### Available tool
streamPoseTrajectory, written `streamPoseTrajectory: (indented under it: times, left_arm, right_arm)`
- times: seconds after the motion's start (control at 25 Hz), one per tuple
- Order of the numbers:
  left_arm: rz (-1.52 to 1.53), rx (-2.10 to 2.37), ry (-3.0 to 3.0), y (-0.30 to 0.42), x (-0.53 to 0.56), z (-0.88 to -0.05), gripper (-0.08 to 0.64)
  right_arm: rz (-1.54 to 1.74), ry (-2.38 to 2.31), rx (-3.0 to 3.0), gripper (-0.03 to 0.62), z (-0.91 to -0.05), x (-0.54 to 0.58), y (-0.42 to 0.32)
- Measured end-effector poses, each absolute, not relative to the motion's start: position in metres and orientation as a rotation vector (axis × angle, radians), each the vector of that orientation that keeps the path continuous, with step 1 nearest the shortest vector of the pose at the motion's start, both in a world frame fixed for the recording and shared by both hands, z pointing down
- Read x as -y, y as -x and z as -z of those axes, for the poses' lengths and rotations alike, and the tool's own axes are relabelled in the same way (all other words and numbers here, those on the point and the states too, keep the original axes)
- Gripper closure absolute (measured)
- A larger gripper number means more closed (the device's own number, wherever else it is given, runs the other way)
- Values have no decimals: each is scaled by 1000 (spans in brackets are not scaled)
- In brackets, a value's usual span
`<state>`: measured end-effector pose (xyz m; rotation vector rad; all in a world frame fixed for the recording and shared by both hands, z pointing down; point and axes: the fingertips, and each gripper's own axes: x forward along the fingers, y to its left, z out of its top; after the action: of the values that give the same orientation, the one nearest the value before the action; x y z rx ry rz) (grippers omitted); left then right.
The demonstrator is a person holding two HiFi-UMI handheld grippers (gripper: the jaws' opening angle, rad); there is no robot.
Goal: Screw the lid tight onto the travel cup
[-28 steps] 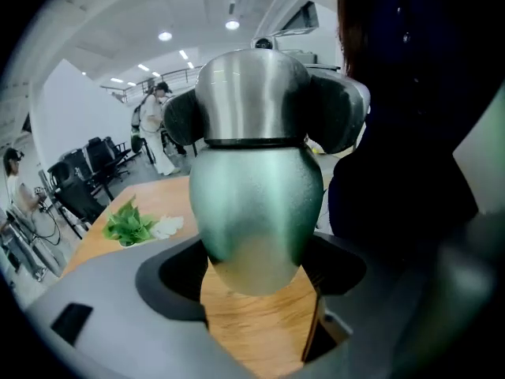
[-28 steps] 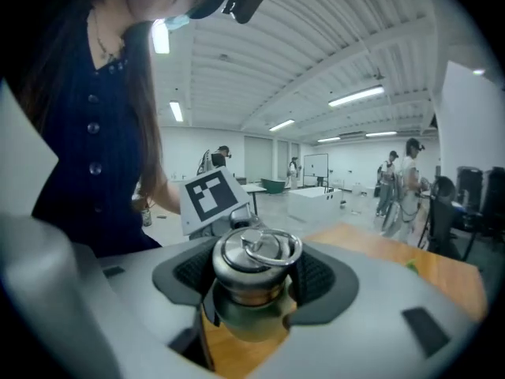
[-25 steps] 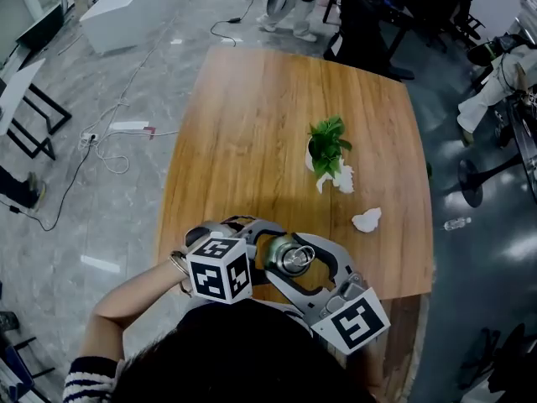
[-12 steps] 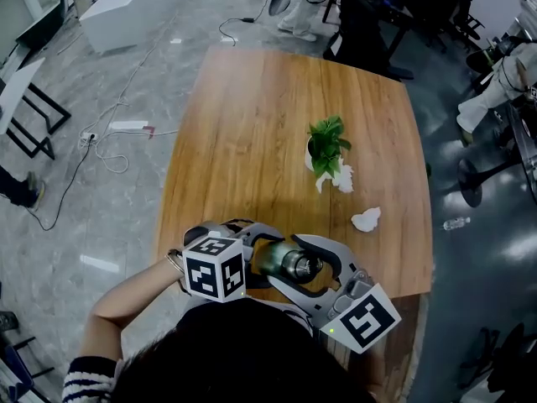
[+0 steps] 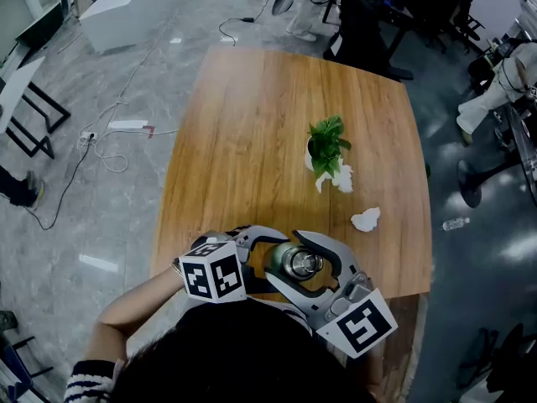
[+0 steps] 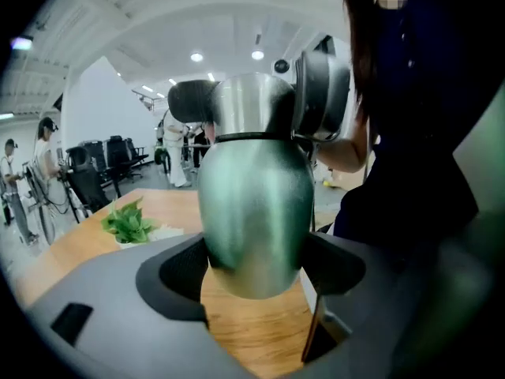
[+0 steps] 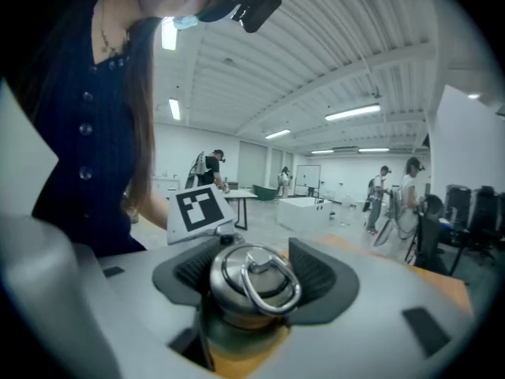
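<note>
A travel cup with a green metallic body (image 6: 254,212) and a steel lid (image 5: 299,263) that carries a ring hangs over the table's near edge. My left gripper (image 5: 267,260) is shut on the cup's body, which fills the space between its jaws (image 6: 256,271). My right gripper (image 5: 306,265) is shut on the lid (image 7: 252,279), its ribbed pads on both sides. In the left gripper view the lid (image 6: 245,105) sits on top of the body with the right gripper's dark fingers (image 6: 319,93) around it.
The wooden table (image 5: 252,141) holds a small potted plant (image 5: 327,145), a white scrap (image 5: 344,179) beside it and a crumpled tissue (image 5: 366,219). Cables lie on the floor at the left (image 5: 105,145). Several people stand far off in the room.
Half a second ago the cup leaned so its green side showed; now I see it top-on again. Both grippers kept their hold, and the left marker cube shifted slightly down and left.
</note>
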<state>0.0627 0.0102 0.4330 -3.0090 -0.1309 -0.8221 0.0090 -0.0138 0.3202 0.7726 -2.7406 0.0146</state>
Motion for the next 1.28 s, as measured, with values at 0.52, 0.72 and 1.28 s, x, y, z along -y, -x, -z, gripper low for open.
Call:
streamPoseTrajectory:
  times: [0.52,0.72,1.28]
  left_arm:
    - [862,46,2973,-60,-1,-436,181]
    - [802,142,3080,-66,-11,-427,181]
    - [974,228,2920,-52,-13,-442,181]
  right_arm:
    - [24,-843,2741,327,-320,19,-3]
    - [6,-759,2789,327,-315,13,-5]
    - [-79,-672,2743,327,-334,8,-1]
